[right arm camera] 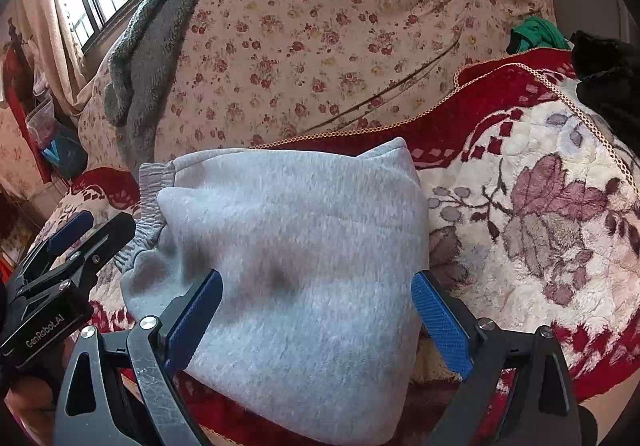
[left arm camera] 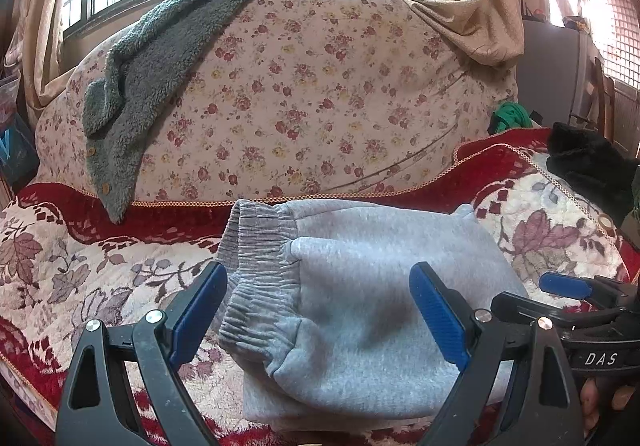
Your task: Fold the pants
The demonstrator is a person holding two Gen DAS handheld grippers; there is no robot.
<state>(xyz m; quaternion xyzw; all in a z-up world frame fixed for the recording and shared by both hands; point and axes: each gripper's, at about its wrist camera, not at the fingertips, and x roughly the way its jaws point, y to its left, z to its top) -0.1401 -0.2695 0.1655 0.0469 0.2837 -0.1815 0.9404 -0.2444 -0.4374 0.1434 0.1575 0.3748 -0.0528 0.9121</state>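
The grey sweatpants (left arm camera: pixel 360 286) lie folded into a compact stack on the red and cream floral blanket (left arm camera: pixel 80 266), with the ribbed elastic waistband (left arm camera: pixel 256 246) at the left. They also show in the right wrist view (right arm camera: pixel 300 266). My left gripper (left arm camera: pixel 320 314) is open and empty, its blue fingers wide apart over the near left part of the stack. My right gripper (right arm camera: pixel 316 318) is open and empty over the near right part of the stack. The right gripper also shows at the right edge of the left wrist view (left arm camera: pixel 568 286).
A floral quilt roll (left arm camera: pixel 300 94) stands behind the pants with a grey fleece garment (left arm camera: pixel 152 74) draped on it. A black garment (left arm camera: pixel 588 162) and a green cloth (left arm camera: pixel 510 116) lie at the right. Windows and beige curtains are behind.
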